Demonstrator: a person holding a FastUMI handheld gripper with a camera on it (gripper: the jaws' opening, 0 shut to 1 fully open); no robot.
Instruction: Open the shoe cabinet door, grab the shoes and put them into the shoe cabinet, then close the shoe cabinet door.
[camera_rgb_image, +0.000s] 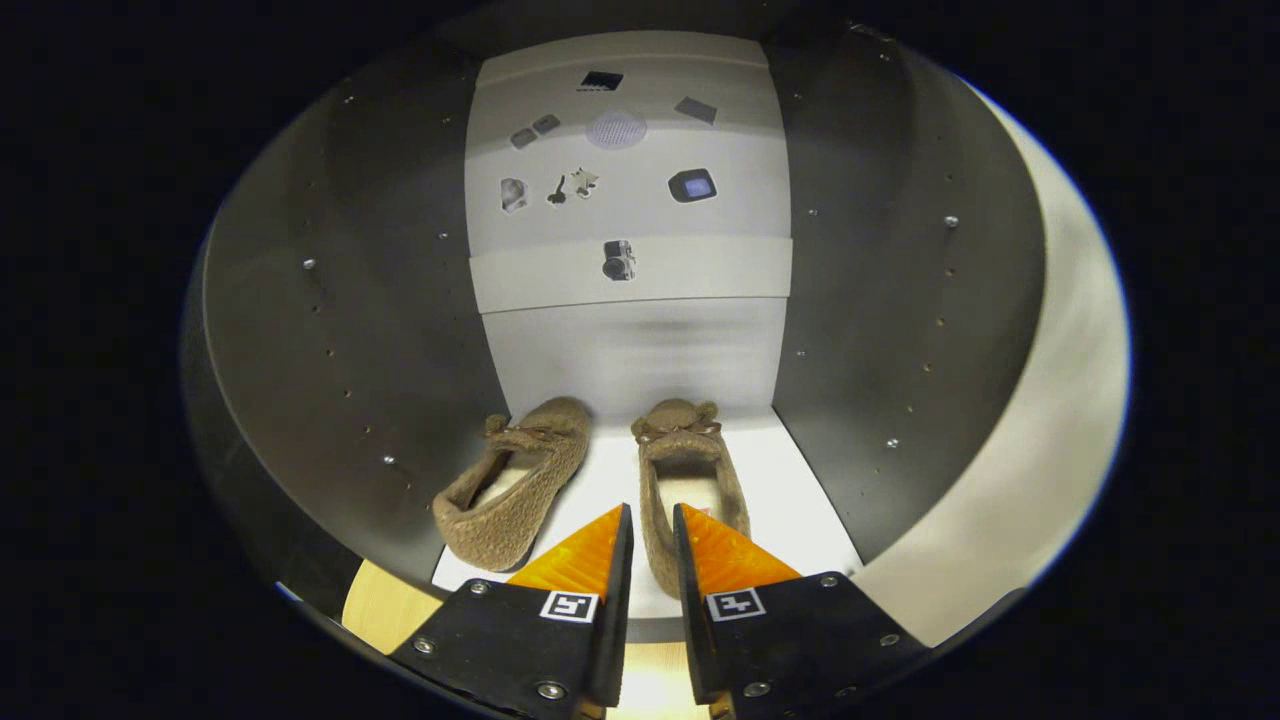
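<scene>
Gripper (652, 535) poised at the mouth of the shoe cabinet (330, 330), fingers nearly together, a narrow gap between them. Right slipper's (690, 470) heel wall showing in that gap; cannot tell whether pinched or just released. Right slipper upright on the cabinet floor (790, 490), toe toward the back wall (630, 350). Left slipper (515, 490) just beside it, tipped against the dark left side panel. Small pictures stuck on the back wall above. Both slippers inside, so placing step judged done or ending. Next move: fingers spread and clear of the heel, drawn straight back out, then cabinet door (1010, 480), pale and standing open at the right, swung shut.
</scene>
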